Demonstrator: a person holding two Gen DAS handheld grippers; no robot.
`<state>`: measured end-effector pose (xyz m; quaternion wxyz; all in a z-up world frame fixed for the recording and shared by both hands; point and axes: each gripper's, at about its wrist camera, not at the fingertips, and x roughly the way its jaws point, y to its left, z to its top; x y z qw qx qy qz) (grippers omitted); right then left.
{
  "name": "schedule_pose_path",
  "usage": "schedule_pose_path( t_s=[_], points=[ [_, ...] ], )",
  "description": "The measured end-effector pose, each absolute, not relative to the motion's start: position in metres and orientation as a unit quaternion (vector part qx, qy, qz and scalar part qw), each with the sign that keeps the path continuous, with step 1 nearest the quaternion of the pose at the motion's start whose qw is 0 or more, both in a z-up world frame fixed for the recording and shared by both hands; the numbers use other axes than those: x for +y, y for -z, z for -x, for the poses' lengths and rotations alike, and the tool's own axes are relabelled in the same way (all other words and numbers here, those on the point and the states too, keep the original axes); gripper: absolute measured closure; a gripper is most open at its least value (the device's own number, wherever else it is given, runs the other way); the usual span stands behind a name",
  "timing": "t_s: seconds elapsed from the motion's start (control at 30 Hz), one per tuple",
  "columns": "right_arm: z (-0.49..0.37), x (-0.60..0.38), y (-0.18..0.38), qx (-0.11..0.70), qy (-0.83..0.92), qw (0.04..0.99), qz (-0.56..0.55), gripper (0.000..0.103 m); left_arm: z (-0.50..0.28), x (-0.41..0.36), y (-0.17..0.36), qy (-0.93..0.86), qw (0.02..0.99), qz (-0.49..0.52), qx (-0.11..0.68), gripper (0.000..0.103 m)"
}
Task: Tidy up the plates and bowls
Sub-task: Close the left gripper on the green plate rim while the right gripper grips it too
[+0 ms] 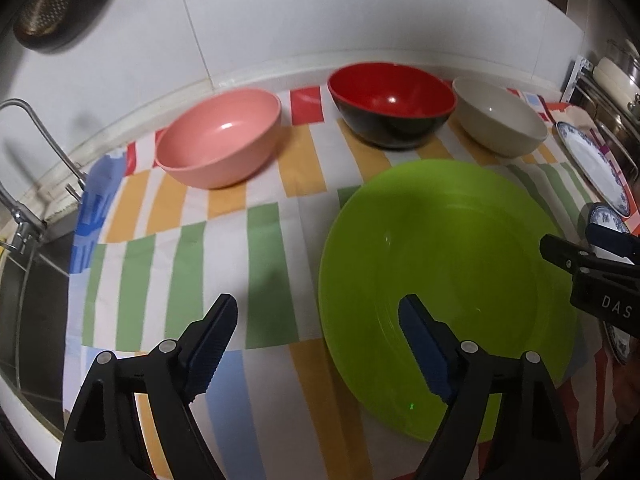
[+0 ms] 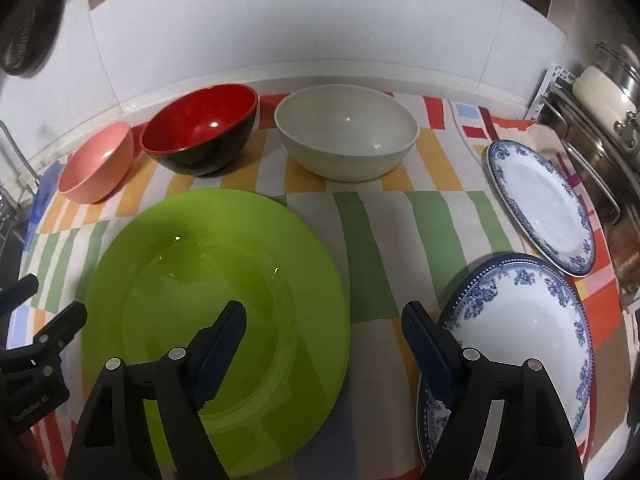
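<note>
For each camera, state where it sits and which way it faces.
Left wrist: on the left gripper, looking down over its open jaws at the striped cloth and green plate's left edge; right gripper intrudes at right.
Right wrist: on the right gripper, jaws open over the gap between green plate and blue-patterned plate; left gripper at left.
Shared: green plate, pink bowl, red bowl, white bowl.

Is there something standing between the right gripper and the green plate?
Nothing visible does. The right gripper hangs open over the cloth, its left jaw already above the green plate. The near blue-patterned plate lies beside its other jaw, not in the way.
</note>
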<state>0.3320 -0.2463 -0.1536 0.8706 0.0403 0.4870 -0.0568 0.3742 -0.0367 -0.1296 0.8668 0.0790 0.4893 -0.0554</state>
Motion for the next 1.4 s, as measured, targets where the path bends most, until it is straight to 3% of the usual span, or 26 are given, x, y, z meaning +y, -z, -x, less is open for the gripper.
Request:
schedule_pose_path(
  t_s=[0.8, 0.97, 1.4],
  points=[
    [-0.352, -0.251, 0.179, 0.522, 0.042, 0.850, -0.053, 0.050, -0.391, -0.043, 0.154, 0.080, 0.844, -0.060, 0.528, 0.049],
    [-0.352, -0.250, 0.179, 0.521, 0.032, 0.851, -0.059, 0.057, -0.390, -0.047, 0.155, 0.091, 0.842, -0.056, 0.530, 0.061],
    [-0.351, -0.249, 0.175, 0.525, 0.030, 0.847, -0.071, 0.062, -0.380, -0.042, 0.147, 0.072, 0.851, -0.051, 0.517, 0.064]
  ],
)
